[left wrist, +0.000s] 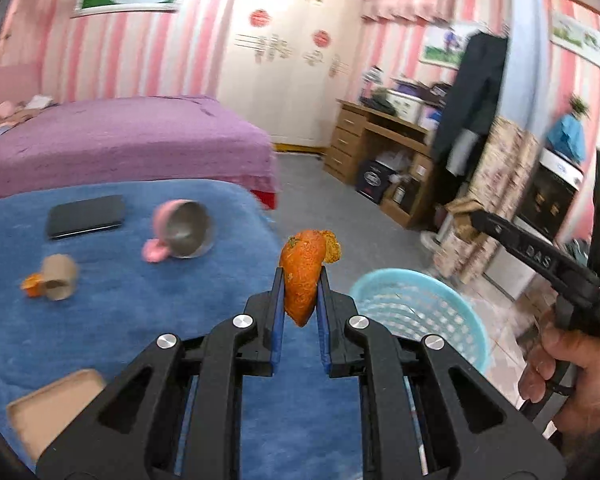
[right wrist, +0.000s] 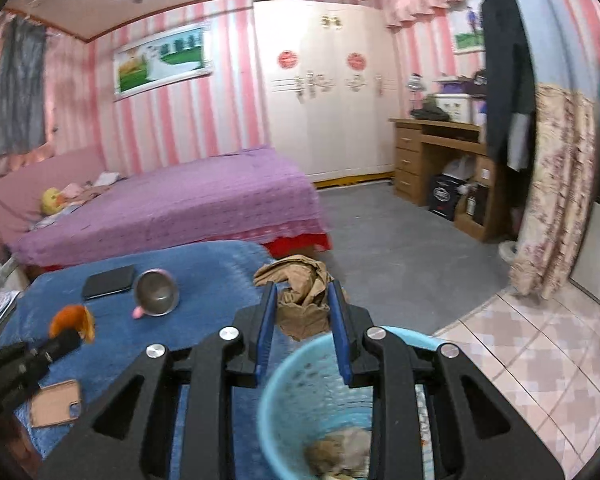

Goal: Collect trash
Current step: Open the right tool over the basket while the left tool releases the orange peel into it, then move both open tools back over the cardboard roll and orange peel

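My left gripper (left wrist: 301,276) is shut on a piece of orange peel (left wrist: 302,280), held over the right edge of the blue-covered table (left wrist: 140,320). A light-blue plastic basket (left wrist: 420,312) stands just to its right. My right gripper (right wrist: 302,288) is shut on a crumpled brown paper (right wrist: 300,300), directly above the basket (right wrist: 284,396), which holds some crumpled trash (right wrist: 340,456). On the table lie a cardboard tube (left wrist: 60,276) with a small bit of orange peel (left wrist: 32,284) beside it.
Also on the table are a tipped pink cup (left wrist: 184,232), a flat black case (left wrist: 86,216) and a brown phone case (left wrist: 56,408). A purple bed (right wrist: 172,204) stands behind the table. A wooden desk (right wrist: 440,160) and a floral curtain (right wrist: 560,200) are to the right.
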